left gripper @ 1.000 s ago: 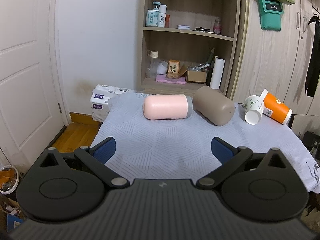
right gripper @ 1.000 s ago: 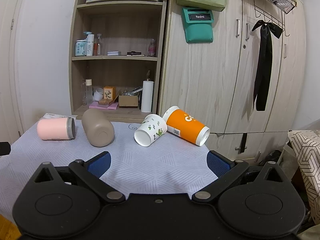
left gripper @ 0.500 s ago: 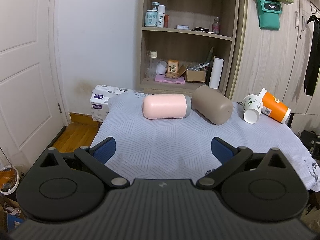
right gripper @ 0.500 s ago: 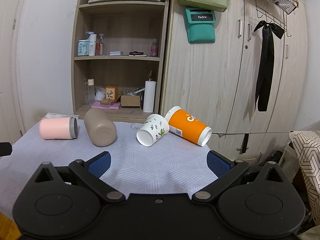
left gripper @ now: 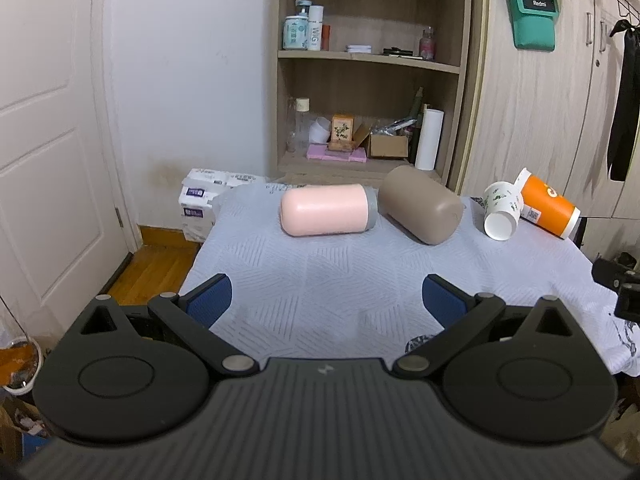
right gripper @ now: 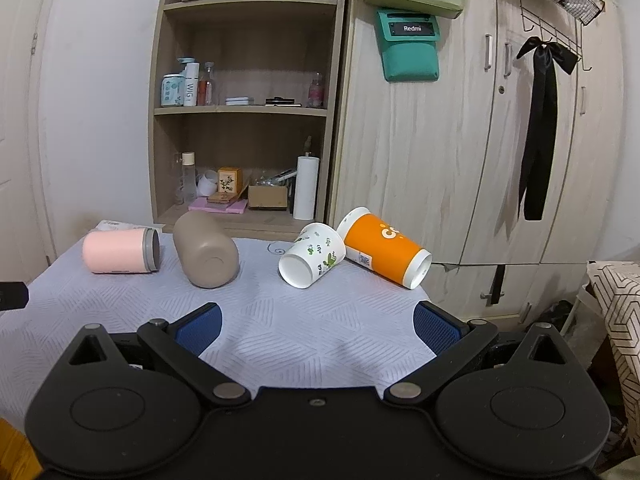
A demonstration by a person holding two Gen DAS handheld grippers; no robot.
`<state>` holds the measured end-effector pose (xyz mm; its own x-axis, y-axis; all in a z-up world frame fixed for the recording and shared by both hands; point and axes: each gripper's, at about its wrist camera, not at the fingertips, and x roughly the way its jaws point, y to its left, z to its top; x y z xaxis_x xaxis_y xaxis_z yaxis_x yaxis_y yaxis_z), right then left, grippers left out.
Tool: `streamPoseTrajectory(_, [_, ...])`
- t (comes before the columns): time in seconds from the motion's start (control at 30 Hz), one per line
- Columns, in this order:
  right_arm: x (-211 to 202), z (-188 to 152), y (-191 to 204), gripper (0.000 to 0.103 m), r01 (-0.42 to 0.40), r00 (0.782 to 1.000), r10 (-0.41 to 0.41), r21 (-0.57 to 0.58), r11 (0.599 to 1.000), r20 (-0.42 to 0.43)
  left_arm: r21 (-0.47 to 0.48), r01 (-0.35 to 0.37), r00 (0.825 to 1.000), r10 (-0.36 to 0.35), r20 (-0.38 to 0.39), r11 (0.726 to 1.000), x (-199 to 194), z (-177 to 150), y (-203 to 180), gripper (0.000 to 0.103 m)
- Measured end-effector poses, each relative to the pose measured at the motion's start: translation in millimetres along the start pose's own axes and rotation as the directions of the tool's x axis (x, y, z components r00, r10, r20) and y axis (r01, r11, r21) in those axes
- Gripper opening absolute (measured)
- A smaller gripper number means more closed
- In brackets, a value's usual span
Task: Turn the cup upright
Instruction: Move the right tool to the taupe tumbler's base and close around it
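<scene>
Several cups lie on their sides on a table under a pale cloth (left gripper: 320,280). From left to right they are a pink cup (left gripper: 326,209) (right gripper: 120,250), a brown cup (left gripper: 420,204) (right gripper: 206,254), a white floral paper cup (left gripper: 502,212) (right gripper: 312,255) and an orange paper cup (left gripper: 546,208) (right gripper: 386,250). My left gripper (left gripper: 326,302) is open and empty, well short of the pink cup. My right gripper (right gripper: 316,326) is open and empty, short of the floral cup.
A wooden shelf unit (right gripper: 244,120) with bottles and boxes stands behind the table, with wardrobe doors (right gripper: 500,140) to its right. A white door (left gripper: 48,140) and stacked tissue packs (left gripper: 200,196) are at the left. The table's right edge runs just past the orange cup.
Both grippers have drifted slightly, so the cups sit a little differently in view. The cups have not moved and both grippers stay open.
</scene>
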<state>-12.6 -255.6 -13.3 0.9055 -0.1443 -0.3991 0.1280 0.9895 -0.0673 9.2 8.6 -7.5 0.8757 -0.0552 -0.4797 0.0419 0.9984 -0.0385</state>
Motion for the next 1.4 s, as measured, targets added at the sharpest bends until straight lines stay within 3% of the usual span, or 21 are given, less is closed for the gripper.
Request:
streamPoseTrajectory(0.13, [4.1,5.8,-5.3,0.103,-0.061,0.998,0.061,-0.01,0.998,0.011,0.011,0.012,1.0,-0.011,-0.014,1.0,2.3,11.3,-4.4,0.103])
streamPoseTrajectory(0.3, [15.6,23.7,-13.1,0.103,-0.218,0.975,0.219,-0.041,0.975,0.033,0.051,0.035,0.999,-0.033,-0.027,0.998,16.6,35.0,-16.7,0.103])
streamPoseTrajectory(0.5, [53.8,37.4,-8.4,0.103,-0.375,0.926,0.377,-0.091,0.922,-0.002,0.041,0.058,0.998,-0.057,-0.028,0.997,48.7,61.8,-32.2,0.103])
streamPoseTrajectory(0.87, [127.6,49.5,20.4,0.103,-0.561,0.828,0.54,-0.241,0.792,-0.15,-0.165,0.171,0.974,-0.192,-0.117,0.971,132.5,78.9,-50.6,0.1])
streamPoseTrajectory(1.03, [157.7,48.4,30.8,0.103,-0.582,0.813,0.554,-0.275,0.765,-0.178,-0.297,0.205,0.957,-0.255,-0.14,0.933,160.0,72.2,-45.5,0.093])
streamPoseTrajectory(1.17, [175.6,45.6,42.0,0.101,-0.584,0.811,0.551,-0.316,0.748,-0.195,-0.427,0.232,0.933,-0.323,-0.156,0.874,181.5,68.2,-37.3,0.086])
streamPoseTrajectory(1.4, [203.4,46.3,58.6,0.1,-0.579,0.815,0.532,-0.355,0.734,-0.229,-0.508,0.229,0.923,-0.351,-0.157,0.83,199.8,62.3,-31.1,0.084])
